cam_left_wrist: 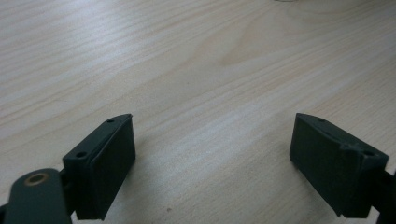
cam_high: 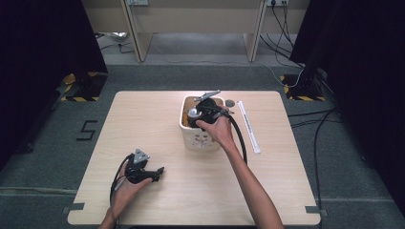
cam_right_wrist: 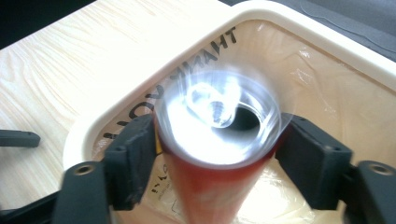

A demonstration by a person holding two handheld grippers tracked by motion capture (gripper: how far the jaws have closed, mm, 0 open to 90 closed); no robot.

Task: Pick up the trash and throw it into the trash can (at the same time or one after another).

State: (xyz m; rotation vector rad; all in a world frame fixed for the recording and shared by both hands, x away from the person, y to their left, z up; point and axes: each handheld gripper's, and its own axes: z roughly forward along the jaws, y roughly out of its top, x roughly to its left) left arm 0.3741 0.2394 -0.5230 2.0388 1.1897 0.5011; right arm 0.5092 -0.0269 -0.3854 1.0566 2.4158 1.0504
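Red can (cam_right_wrist: 212,186) blurred between right gripper (cam_right_wrist: 219,158) fingers, grip unclear | bin (cam_high: 188,126) | left gripper (cam_left_wrist: 212,158) fingers wide

table (cam_high: 143,124): light wood, squarish
flat white strip (cam_high: 249,126): lies on the table, right of centre
small dark round disc (cam_high: 230,103): on the table near the strip's far end
floor marking "5" (cam_high: 87,130): left of the table

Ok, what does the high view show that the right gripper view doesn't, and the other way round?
High view: the person's forearms, a white strip and dark disc beside the bin. Right gripper view: the red side of a blurred can between the jaws, black lettering inside the bin. Both: the cream bin, the table, the right gripper.
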